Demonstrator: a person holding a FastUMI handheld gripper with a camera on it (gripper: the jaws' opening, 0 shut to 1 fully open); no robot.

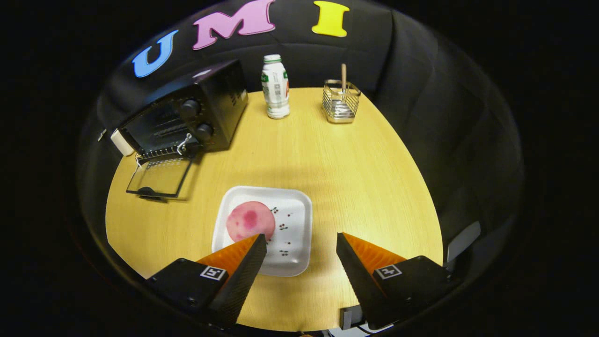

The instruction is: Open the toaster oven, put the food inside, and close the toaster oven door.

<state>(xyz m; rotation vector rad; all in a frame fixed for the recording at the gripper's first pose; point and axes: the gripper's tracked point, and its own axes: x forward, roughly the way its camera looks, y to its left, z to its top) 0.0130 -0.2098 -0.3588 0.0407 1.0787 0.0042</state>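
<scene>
- The gripper (301, 243) hangs above the white plate (292, 220), fingers spread and holding nothing; the pink food (250, 221) sits just ahead of the left fingertip, seemingly lined up for a pick.
- The toaster oven (187, 117) stands at ten o'clock, door (161, 175) already dropped flat (ready for loading).
- The yellow wooden bench (351, 178) also carries a bottle (275, 86) and wire holder (340, 100) at twelve o'clock, against dark cloth.

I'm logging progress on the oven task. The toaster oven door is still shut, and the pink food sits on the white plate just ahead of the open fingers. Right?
Not quite. The gripper view shows the toaster oven door already folded down open. The rest holds: the pink food sits on the white plate, just ahead of the open gripper.
</scene>
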